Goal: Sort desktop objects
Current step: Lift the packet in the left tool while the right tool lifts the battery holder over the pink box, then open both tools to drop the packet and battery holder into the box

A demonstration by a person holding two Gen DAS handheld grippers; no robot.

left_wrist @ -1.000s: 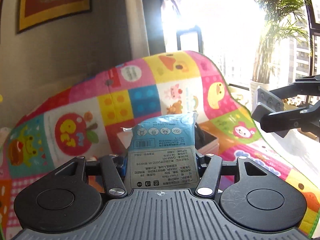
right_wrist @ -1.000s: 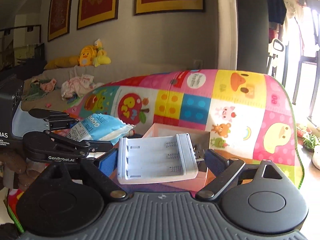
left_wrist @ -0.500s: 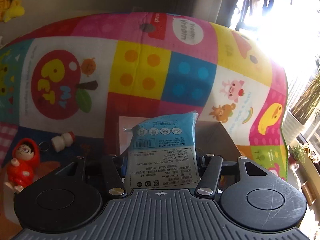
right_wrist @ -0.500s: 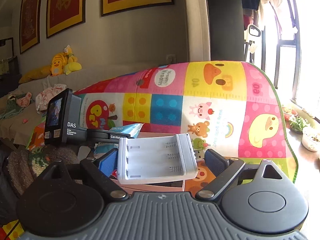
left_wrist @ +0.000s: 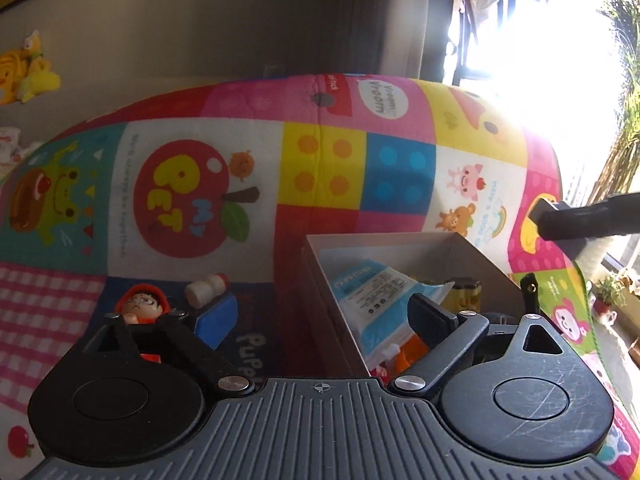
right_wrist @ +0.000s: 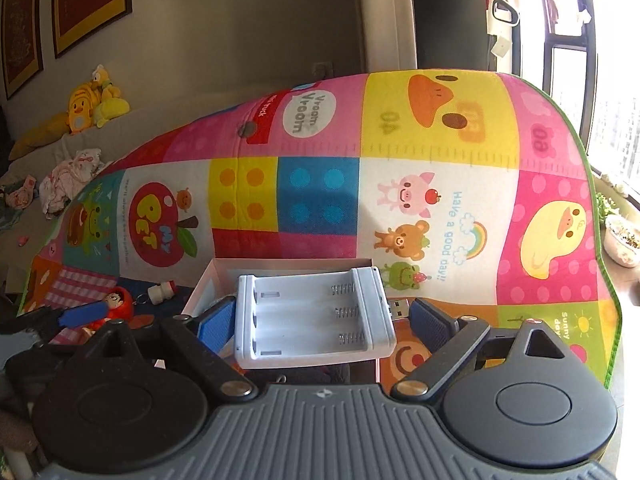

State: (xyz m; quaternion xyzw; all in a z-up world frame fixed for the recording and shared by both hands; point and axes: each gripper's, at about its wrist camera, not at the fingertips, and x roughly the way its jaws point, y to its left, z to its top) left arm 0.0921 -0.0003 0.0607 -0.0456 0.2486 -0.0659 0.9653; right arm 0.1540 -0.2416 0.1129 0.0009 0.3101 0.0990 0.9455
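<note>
Tissue pack (left_wrist: pixel 378 296) inside box (left_wrist: pixel 316 256), left jaws just parted; charger (right_wrist: pixel 314 316) seemingly clamped in right jaws.

Packet (left_wrist: pixel 376 300) in box (left_wrist: pixel 472 242); figurine (left_wrist: pixel 138 305) left.

window (left_wrist: pixel 532 40) glare, fisheye-bent edges, slight blur

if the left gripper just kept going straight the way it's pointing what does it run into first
Most likely the near wall of the open box, which sits between the open fingers of the left gripper, whose jaws have just been opening. The blue tissue pack lies inside, beyond that wall. Depth is hard to judge.
</note>
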